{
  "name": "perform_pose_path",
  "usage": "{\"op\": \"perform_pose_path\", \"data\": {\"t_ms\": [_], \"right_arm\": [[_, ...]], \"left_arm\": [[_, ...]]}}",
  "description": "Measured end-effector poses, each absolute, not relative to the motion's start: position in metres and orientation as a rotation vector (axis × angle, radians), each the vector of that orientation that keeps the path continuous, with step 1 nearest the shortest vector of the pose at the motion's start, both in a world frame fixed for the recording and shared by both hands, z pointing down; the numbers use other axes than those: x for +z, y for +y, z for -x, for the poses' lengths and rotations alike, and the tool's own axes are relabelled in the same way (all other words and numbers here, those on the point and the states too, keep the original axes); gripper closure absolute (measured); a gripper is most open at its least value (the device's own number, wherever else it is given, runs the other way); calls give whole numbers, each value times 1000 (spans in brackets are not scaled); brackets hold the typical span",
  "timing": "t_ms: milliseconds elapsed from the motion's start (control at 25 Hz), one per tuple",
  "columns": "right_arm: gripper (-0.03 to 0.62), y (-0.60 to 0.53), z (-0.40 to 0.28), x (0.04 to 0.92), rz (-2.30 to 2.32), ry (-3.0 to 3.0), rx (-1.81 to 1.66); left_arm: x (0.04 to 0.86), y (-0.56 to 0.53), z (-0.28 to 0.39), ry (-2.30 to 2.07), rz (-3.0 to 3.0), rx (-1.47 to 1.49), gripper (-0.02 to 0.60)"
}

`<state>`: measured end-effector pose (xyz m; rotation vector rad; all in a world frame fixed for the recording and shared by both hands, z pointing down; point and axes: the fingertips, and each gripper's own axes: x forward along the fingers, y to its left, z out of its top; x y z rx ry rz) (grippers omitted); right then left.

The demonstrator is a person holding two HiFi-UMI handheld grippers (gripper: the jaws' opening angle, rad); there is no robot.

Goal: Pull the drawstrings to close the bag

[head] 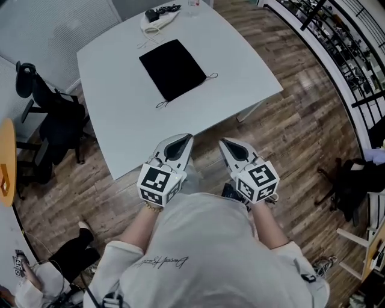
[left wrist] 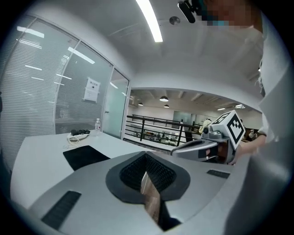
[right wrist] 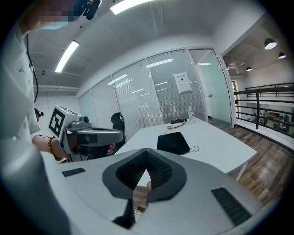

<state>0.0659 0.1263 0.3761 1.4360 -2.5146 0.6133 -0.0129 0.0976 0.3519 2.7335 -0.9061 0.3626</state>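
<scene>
A flat black drawstring bag [head: 173,68] lies on the white table [head: 132,126]; one thin cord loop [head: 210,76] sticks out at its right corner and another [head: 161,104] at its near corner. The bag [left wrist: 85,156] also appears far ahead in the left gripper view, and the bag [right wrist: 172,142] in the right gripper view. My left gripper [head: 182,140] and right gripper [head: 227,144] are held side by side close to my body, short of the table's near edge. Both are shut with nothing in them. Neither touches the bag.
White cables with a black item [head: 159,17] and a clear bottle [head: 194,5] sit at the table's far edge. A black office chair [head: 51,114] stands to the left, and a black railing [head: 337,36] runs along the right. A person [head: 54,271] crouches at lower left.
</scene>
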Motion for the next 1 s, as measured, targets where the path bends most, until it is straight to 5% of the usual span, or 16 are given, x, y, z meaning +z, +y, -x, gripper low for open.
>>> {"op": "perform_pose_path", "data": {"t_ms": [1000], "right_arm": [[572, -58, -28, 366, -1416, -2489, 581]], "left_arm": [[348, -87, 52, -919, -2689, 312, 571]]}}
